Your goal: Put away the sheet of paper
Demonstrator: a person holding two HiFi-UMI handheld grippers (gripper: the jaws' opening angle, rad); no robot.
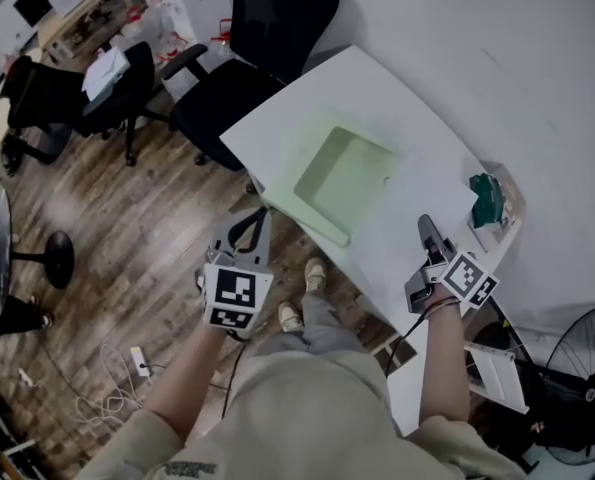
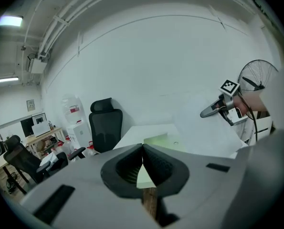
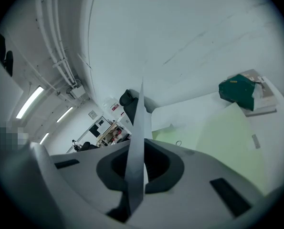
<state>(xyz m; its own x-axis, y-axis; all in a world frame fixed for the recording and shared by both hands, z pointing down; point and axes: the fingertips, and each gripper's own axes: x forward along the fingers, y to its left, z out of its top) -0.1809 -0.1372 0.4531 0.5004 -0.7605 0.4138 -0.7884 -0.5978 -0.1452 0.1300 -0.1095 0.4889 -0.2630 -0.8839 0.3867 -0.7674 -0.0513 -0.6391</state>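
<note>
An open pale green folder (image 1: 342,178) lies on the white table (image 1: 307,98). My right gripper (image 1: 429,233) is at the table's near right and is shut on a white sheet of paper (image 1: 412,203), which hangs over the folder's right side. In the right gripper view the sheet (image 3: 137,142) stands edge-on between the pads, with the folder (image 3: 218,137) beyond. My left gripper (image 1: 247,243) hovers off the table's near left edge, over the floor. Its tips meet in the left gripper view (image 2: 142,149) with nothing held. That view also shows the sheet (image 2: 208,128) and the folder (image 2: 161,141).
A dark green object (image 1: 489,200) rests on a pad at the table's right end. Black office chairs (image 1: 267,28) stand behind the table and at the left (image 1: 67,98). A fan (image 1: 587,388) is at the lower right, and cables (image 1: 117,388) lie on the wooden floor.
</note>
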